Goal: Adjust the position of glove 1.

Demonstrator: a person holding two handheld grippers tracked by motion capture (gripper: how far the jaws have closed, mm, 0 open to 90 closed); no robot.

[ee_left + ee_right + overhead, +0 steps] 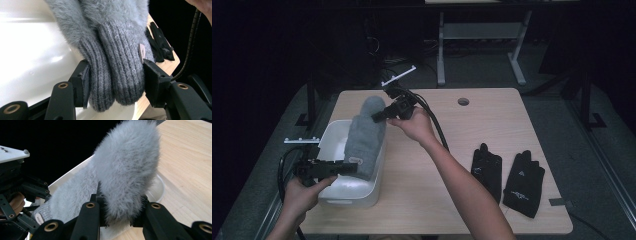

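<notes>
A pair of fuzzy grey mittens [366,135] is stretched at a slant over a white bin [331,136]. My left gripper [353,167] is shut on the two ribbed cuffs [117,72] at the near end, one jaw on each side. At the far end, my right gripper [378,116] is shut on the fluffy fingertip end [127,170], which bulges up above its jaws. The bin's glossy inside [30,55] lies behind the cuffs. A small tag [141,51] hangs from one cuff.
Two black gloves [486,167] [523,182] lie flat on the right part of the wooden table [492,120]. A cable hole [463,101] sits near the far edge. Cables trail from both grippers. A desk frame stands on the floor beyond.
</notes>
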